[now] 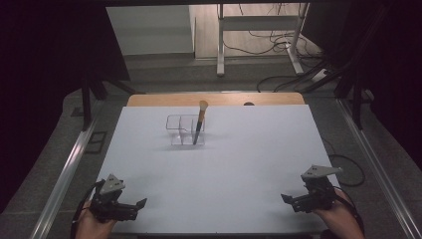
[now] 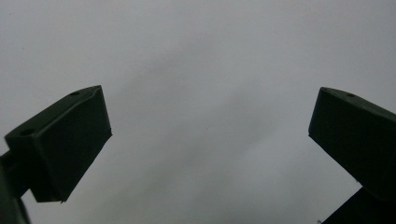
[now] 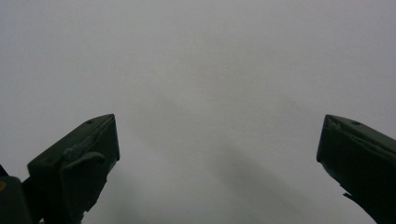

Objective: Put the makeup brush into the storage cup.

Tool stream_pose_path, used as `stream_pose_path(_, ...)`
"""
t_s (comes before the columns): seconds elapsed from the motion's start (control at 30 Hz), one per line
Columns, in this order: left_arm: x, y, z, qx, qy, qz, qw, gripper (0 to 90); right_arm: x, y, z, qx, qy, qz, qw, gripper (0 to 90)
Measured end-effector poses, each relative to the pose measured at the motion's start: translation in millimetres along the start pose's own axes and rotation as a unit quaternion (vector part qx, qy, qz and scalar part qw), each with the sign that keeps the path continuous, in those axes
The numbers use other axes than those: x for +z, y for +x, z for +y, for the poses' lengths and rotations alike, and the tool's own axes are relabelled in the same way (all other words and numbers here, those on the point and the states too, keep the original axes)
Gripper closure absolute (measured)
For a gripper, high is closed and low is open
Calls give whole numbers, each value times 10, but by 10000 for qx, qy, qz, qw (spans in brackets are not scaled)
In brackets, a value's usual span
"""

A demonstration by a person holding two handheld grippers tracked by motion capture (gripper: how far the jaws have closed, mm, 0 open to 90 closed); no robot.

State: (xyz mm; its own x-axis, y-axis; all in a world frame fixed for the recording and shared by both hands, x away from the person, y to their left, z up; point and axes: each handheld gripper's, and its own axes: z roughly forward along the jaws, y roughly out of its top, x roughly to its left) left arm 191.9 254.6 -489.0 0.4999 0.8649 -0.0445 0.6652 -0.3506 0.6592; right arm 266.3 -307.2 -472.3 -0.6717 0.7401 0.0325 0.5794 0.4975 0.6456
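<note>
I hold my left gripper [image 1: 130,208] at the near left corner of the white table [image 1: 249,164] and my right gripper [image 1: 293,200] at the near right corner; both have their jaws spread wide with nothing between them, and each gripper view looks down on bare white tabletop. Well apart from both, toward the far middle of the table, stands a clear plastic organizer [image 1: 185,130] with several compartments. A makeup brush [image 1: 199,123] with an orange ferrule and pale bristles stands tilted, bristles up, in its rightmost compartment; the other compartments look empty. I judge this a resting pose with no grasp in hand. The next move would call for a long forward reach toward the brush handle.
</note>
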Motion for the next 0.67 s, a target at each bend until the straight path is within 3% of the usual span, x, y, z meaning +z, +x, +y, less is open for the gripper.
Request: stream_pose_path(0.67, -8, 9, -16, -14, 15, 13, 10000, 0, 7, 4, 1, -36, 16, 8, 10000, 0)
